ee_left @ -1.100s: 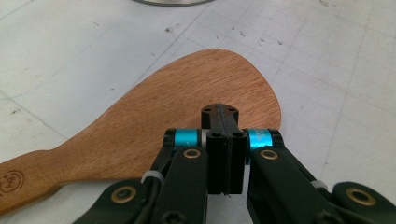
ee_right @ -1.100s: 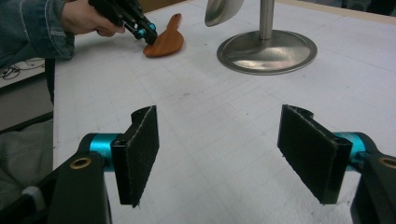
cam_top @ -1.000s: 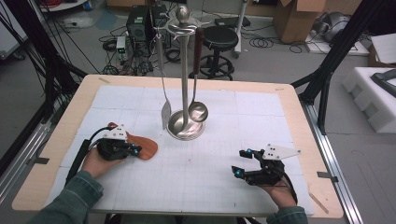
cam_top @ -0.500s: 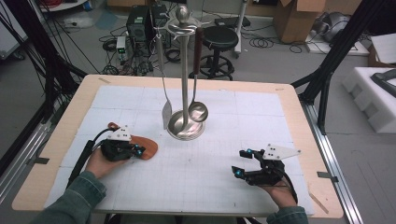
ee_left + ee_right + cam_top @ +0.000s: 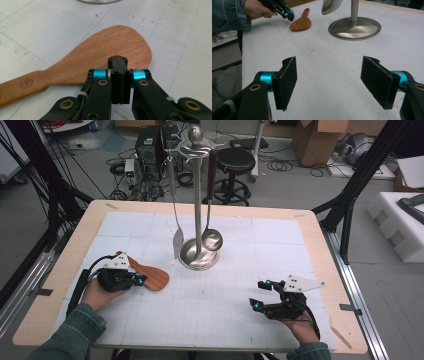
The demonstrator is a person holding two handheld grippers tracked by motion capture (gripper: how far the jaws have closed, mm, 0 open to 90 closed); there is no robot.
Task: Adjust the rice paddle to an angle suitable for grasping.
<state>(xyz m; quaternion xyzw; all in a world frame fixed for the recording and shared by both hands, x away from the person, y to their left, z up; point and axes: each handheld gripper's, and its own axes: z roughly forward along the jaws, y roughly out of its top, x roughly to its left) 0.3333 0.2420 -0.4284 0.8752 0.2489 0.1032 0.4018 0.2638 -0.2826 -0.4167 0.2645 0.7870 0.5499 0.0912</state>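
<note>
A wooden spatula (image 5: 154, 279) lies flat on the white mat at the left, its blade (image 5: 117, 45) pointing toward the stand. My left gripper (image 5: 139, 280) hovers low over it with its jaws shut together (image 5: 117, 60) and nothing between them. The blade's edge lies just beyond the tips. My right gripper (image 5: 258, 294) rests at the front right with its pads (image 5: 287, 80) wide apart and only bare mat between them (image 5: 329, 75). In the right gripper view the left gripper (image 5: 289, 15) and the spatula (image 5: 300, 23) show far off.
A metal utensil stand (image 5: 199, 255) rises mid-table, with a ladle (image 5: 212, 240) and a metal turner (image 5: 177, 242) hanging from it. Its round base (image 5: 354, 27) sits ahead of the right gripper. Beyond the table's far edge are a stool, boxes and cables.
The left gripper has shifted slightly back to the left over the spatula. The spatula and the right gripper have stayed in place.
</note>
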